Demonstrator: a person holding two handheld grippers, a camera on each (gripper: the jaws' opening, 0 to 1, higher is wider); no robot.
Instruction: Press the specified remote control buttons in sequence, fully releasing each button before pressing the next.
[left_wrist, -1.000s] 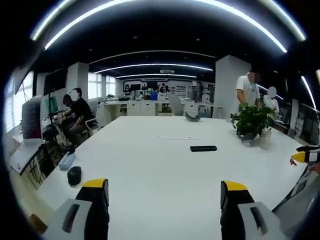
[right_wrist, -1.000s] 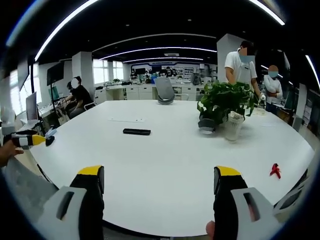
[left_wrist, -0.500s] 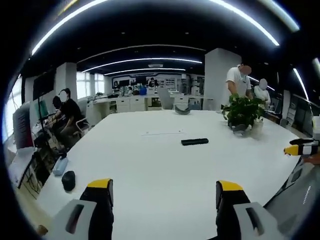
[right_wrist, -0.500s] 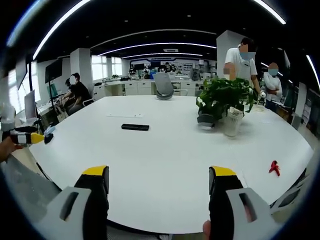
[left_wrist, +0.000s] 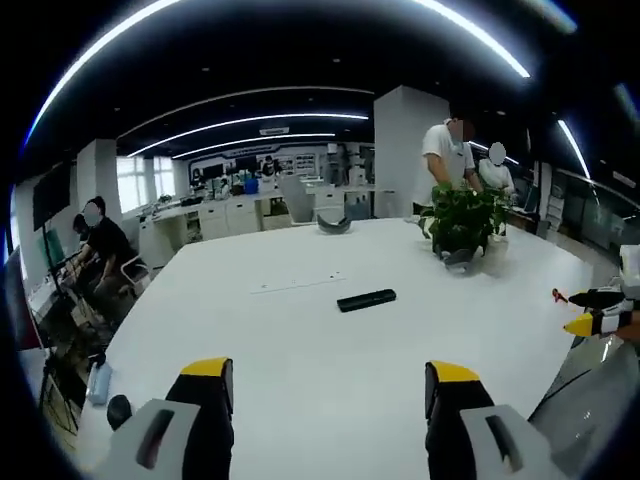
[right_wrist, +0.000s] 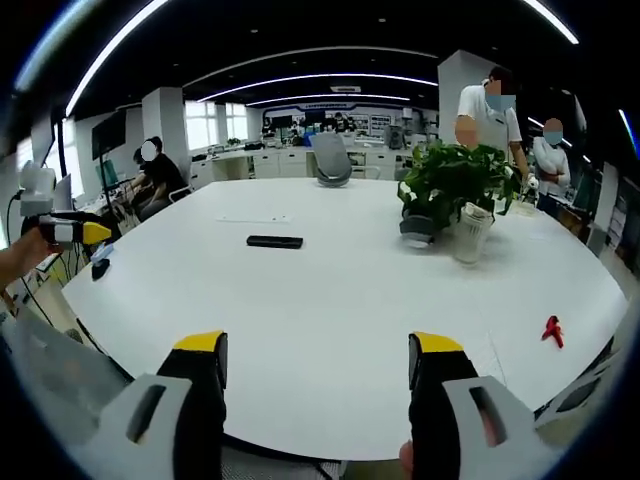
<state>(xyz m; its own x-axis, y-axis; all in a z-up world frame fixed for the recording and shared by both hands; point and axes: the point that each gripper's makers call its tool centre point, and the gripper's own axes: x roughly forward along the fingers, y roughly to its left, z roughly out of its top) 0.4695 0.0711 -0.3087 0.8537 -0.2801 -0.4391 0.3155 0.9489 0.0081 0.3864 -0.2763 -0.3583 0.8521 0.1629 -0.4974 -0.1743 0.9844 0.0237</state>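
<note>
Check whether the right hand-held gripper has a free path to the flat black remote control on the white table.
Probably yes: bare white table lies between the right hand-held gripper, jaws open, and the flat black remote control.

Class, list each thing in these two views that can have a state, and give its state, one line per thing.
Left hand-held gripper: open, holding nothing.
Right hand-held gripper: open, holding nothing.
Remote control: lying flat on the white table, untouched.
Potted plant: upright.
Red object: lying on the table.
</note>
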